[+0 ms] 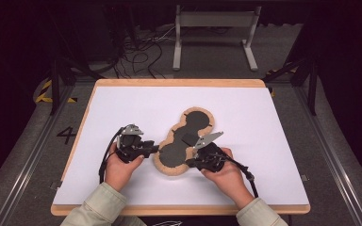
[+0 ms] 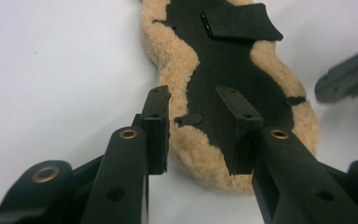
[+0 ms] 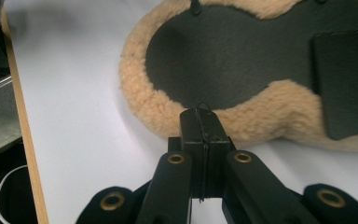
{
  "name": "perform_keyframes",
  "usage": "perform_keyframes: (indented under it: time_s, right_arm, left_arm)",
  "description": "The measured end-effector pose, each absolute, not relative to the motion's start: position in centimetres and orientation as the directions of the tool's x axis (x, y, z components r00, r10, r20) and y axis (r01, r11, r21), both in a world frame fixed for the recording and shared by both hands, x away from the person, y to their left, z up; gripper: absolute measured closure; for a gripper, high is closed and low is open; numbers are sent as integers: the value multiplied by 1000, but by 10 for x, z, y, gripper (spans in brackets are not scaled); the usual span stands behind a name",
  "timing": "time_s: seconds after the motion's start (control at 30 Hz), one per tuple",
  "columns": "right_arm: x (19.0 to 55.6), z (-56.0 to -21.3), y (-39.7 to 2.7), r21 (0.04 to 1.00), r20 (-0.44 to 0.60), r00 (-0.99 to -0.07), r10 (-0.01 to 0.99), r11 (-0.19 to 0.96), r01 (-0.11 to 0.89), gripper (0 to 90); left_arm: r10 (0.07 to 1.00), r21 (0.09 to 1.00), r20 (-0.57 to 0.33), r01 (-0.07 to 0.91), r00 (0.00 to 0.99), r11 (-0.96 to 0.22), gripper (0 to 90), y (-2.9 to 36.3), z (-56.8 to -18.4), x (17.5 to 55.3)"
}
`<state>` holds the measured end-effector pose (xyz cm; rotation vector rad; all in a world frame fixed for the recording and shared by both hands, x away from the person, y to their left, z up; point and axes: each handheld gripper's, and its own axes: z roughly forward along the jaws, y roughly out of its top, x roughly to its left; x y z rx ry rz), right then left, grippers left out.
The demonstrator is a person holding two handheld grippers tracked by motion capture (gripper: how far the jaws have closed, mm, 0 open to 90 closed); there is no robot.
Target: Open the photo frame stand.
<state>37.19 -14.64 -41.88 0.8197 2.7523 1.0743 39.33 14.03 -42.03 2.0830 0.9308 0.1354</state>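
Between the parted jaws of the left gripper [image 2: 198, 100] lies the fleece-trimmed edge of the black pad [image 2: 223, 56], with neither finger pressing on it. Opposite, the right gripper [image 3: 200, 122] has its jaws closed flat together, pinching a thin black loop at the pad's fleece border. Both meet at the pad's near end, at mid-table [image 1: 122, 103].

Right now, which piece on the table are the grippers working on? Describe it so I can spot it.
On the white table top, look near the front middle: a peanut-shaped pad lies flat between the two grippers. Its dark face ringed with tan fleece and a black flap mark it out.
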Motion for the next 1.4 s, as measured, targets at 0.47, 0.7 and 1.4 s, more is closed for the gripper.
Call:
perform_keyframes:
  time_s: [0.47, 0.7, 1.4]
  right_arm:
    - [400, -379, -145, 639, -3, -866, 501, 667, 384, 900]
    - [424, -366, -138, 638, -19, -865, 501, 673, 375, 900]
    - [508, -367, -128, 635, -34, -791, 610, 624, 455, 900]
  left_arm:
    - [672, 761, -196, 543, 714, -355, 600, 172, -422, 361]
    - [688, 764, -198, 549, 699, -338, 577, 188, -425, 348]
    - [724, 761, -213, 576, 657, -298, 567, 214, -432, 327]
